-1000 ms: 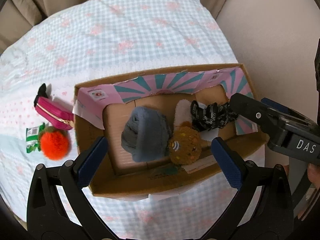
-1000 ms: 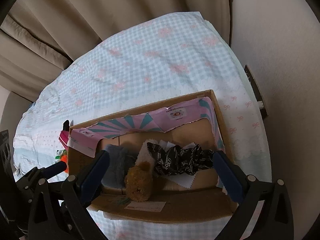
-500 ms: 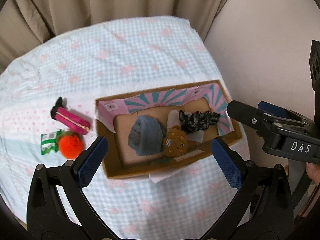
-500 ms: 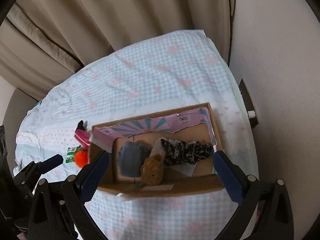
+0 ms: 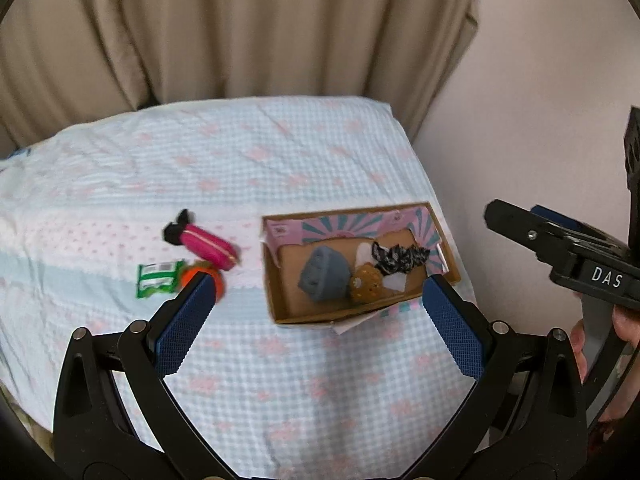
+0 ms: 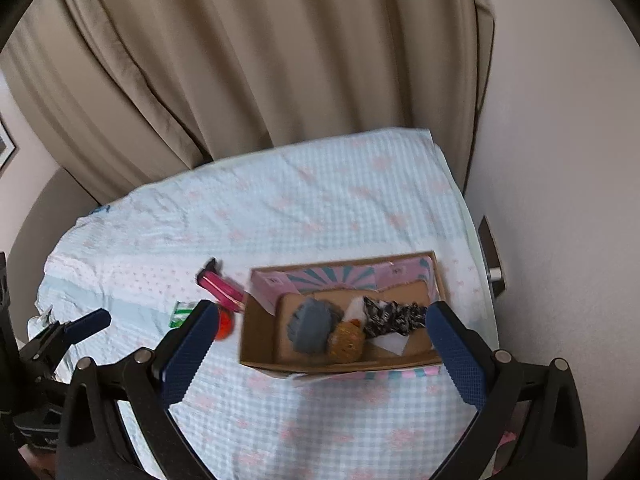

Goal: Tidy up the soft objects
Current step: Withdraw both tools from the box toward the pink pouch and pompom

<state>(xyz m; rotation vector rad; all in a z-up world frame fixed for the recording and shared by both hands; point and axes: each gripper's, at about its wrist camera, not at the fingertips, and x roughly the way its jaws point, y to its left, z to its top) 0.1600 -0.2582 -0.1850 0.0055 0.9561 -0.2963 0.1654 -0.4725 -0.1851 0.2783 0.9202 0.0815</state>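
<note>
A cardboard box (image 5: pixel 280 304) with a pink and teal lining sits on the checked bed cover, also in the right wrist view (image 6: pixel 256 344). Inside lie a grey knit item (image 5: pixel 324 276), a brown round plush (image 5: pixel 366 288) and a black-and-white patterned cloth (image 5: pixel 400 258). Left of the box lie a pink pouch (image 5: pixel 208 246), an orange pom-pom (image 5: pixel 204 276) and a green-and-white packet (image 5: pixel 156 278). My left gripper (image 5: pixel 316 316) is open and empty, high above the bed. My right gripper (image 6: pixel 320 344) is open and empty, also high above the box.
Beige curtains (image 5: pixel 240 32) hang behind the bed. A pale wall (image 6: pixel 560 160) runs along the bed's right side with a wall socket (image 6: pixel 492 256). The bed cover (image 5: pixel 200 168) stretches back and left of the box.
Both grippers have pulled up and back from the box, so the box and the bed look much smaller. The box's contents have not moved.
</note>
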